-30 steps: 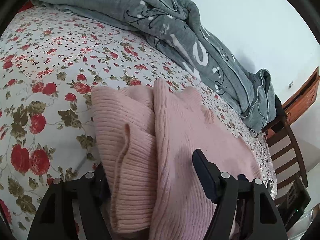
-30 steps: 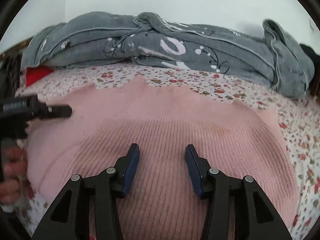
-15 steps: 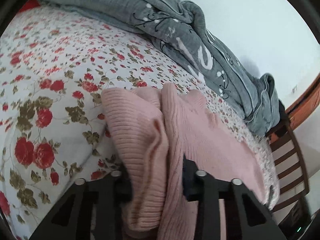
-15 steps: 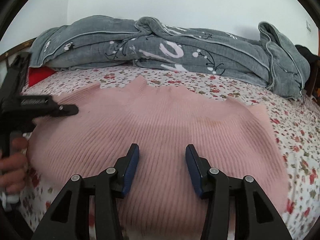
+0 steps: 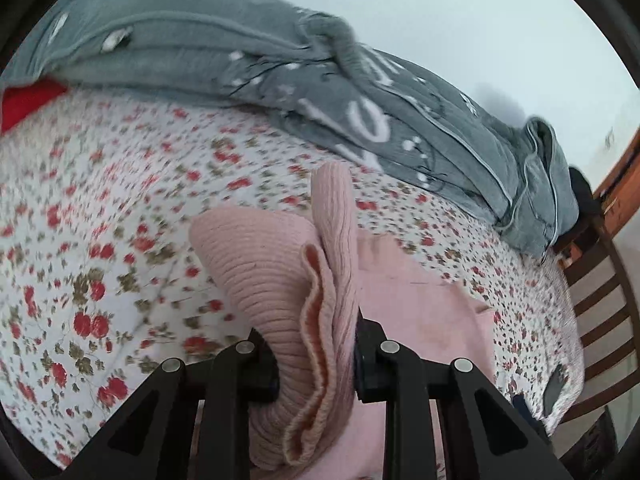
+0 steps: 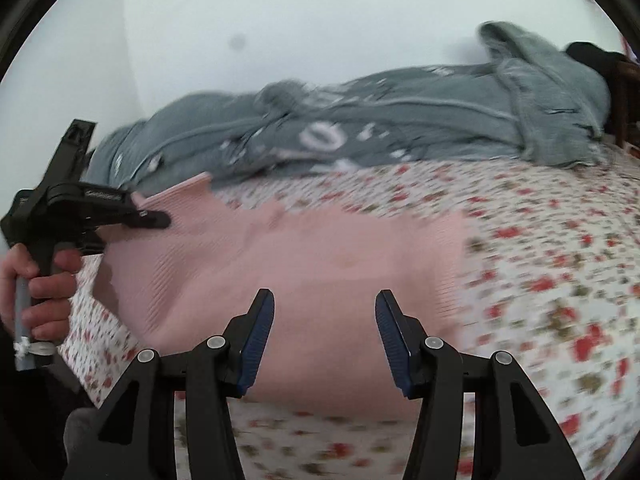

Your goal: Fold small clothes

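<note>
Left gripper [image 5: 316, 364] has just been closing and is clamped on a bunched edge of the pink sweater [image 5: 280, 280], lifting that side off the floral bedsheet [image 5: 100, 240] — thick ribbed folds could slide out of the pinch, or the lift could drag the whole garment askew. Right gripper [image 6: 325, 336] has been opening a little, jaws apart and empty — the sweater lies spread flat beyond and beneath its fingers, which seem to hover just above

The sweater [image 6: 304, 264] lies on the bedsheet [image 6: 560, 264] at frame centre; the blanket [image 6: 400, 128] is heaped behind it, a chair [image 5: 600, 320] beyond the bed at far right.
</note>
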Motion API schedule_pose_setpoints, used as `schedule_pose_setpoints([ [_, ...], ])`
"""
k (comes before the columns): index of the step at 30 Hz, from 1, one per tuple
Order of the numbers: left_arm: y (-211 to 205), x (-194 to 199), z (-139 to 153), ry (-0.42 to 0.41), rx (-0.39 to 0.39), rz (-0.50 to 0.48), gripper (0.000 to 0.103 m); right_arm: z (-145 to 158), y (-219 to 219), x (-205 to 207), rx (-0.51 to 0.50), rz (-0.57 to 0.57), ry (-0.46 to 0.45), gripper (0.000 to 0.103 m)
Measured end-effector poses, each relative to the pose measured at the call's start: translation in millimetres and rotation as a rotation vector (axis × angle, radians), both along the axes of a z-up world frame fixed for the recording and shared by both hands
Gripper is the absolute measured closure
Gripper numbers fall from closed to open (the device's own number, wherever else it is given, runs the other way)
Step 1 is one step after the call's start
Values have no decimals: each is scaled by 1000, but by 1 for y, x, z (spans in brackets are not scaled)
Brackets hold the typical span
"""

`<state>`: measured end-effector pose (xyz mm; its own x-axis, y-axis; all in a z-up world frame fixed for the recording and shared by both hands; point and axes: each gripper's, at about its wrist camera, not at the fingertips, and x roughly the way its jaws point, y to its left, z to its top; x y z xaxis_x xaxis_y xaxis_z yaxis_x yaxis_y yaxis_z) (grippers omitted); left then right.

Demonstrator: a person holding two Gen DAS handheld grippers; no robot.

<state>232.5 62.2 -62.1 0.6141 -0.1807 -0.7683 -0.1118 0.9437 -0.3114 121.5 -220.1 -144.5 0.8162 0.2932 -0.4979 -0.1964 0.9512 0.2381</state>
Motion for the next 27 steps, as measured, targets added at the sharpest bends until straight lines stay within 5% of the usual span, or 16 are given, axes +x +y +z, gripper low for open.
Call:
schedule_pose_setpoints([
  [3, -46, 6, 12, 6, 64, -20, 79, -2, -44, 1, -26, -106, -35, 46],
  [7, -114, 11, 8, 9, 117, -62, 79, -18, -101, 16, 37, -147, 45, 46],
  [10, -165, 10, -17, 13, 163, -86, 77, -23, -135, 21, 125, -203, 66, 46],
  [14, -214, 12, -57, 112, 148, -228, 60, -25, -161, 22, 239, -220, 69, 46],
  [16, -211, 3, -48, 45, 82, -276, 50, -26, -161, 21, 258, -217, 60, 46],
  [20, -169, -12, -15, -25, -208, -381, 33, -23, -147, 23, 231, -187, 63, 46],
  [22, -147, -16, -6, -38, -208, -336, 32, -21, -134, 25, 242, -153, 68, 46],
  [27, -73, -34, -7, -88, -67, -162, 32, -13, -94, 33, 333, 0, 90, 42],
])
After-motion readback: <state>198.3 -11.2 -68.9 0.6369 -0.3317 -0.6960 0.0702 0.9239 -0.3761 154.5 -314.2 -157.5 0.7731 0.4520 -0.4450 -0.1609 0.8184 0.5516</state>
